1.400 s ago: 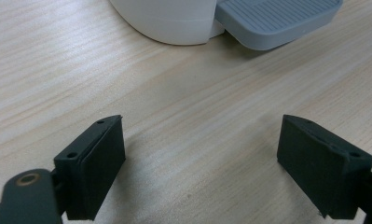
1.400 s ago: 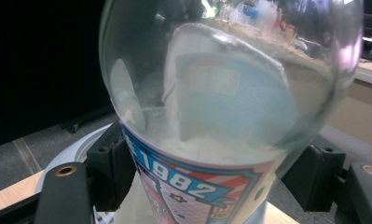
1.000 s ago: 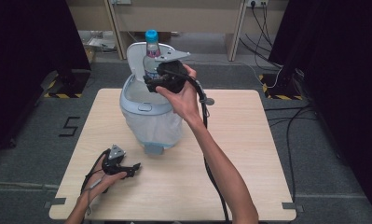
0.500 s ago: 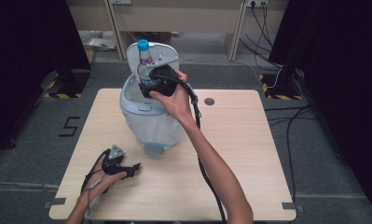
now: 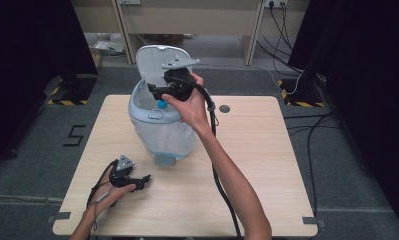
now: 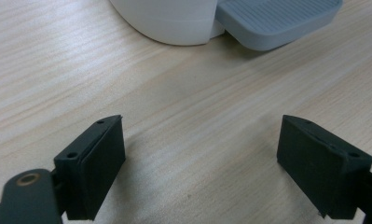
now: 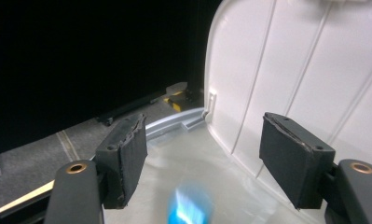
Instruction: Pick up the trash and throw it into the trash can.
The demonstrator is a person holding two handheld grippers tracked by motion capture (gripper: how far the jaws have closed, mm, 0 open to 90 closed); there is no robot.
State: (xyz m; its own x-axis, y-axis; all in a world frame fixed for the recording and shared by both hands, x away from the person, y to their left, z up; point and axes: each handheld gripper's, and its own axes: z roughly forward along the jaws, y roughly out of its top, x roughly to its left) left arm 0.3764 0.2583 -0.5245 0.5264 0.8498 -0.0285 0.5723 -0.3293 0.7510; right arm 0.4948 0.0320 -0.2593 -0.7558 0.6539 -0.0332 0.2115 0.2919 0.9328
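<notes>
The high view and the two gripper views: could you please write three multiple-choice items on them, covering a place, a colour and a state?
1. Where does the left gripper rest?
A. on the table
B. inside the bin
C. on the floor

2. What colour is the blurred thing dropping into the bin?
A. red
B. blue
C. green

3. How does the bin's lid stand?
A. shut
B. taken off
C. raised open

Answers: 1 A, wooden table lies under its jaws; 2 B, blue below the open right gripper; 3 C, the lid stands upright behind the rim.
</notes>
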